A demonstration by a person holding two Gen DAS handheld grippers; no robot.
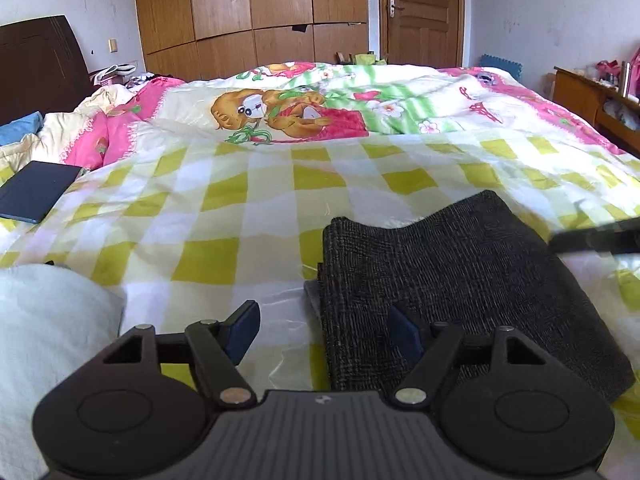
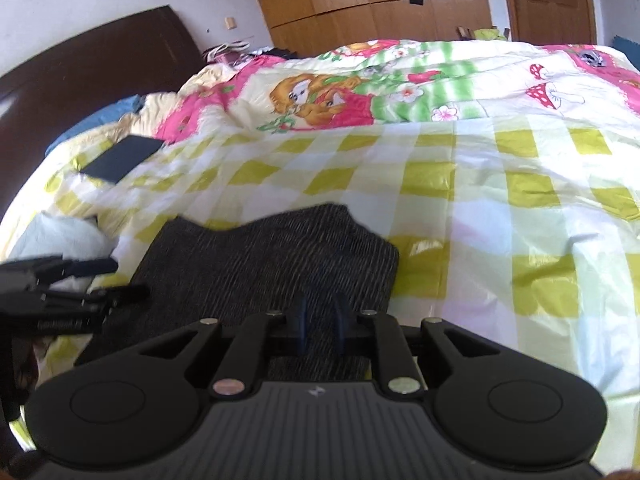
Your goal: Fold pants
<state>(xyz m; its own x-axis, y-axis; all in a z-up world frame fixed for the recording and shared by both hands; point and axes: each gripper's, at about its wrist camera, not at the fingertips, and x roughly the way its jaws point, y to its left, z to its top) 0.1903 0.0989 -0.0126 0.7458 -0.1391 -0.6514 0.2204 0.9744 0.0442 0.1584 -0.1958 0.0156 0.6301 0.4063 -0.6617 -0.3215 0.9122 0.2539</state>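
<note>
The dark grey checked pants lie folded into a thick stack on the yellow-and-white checked bed cover. My left gripper is open over the stack's left edge, its right finger above the cloth and its left finger above the cover, holding nothing. In the right wrist view the pants lie straight ahead. My right gripper hangs over their near edge with its jaws nearly closed and a narrow gap between them; I see no cloth between them. The left gripper shows there at the left.
A dark tablet lies on the cover at the far left. A white fluffy cloth lies near left. A cartoon-print quilt covers the far half of the bed. A wooden wardrobe, a door and a desk stand behind.
</note>
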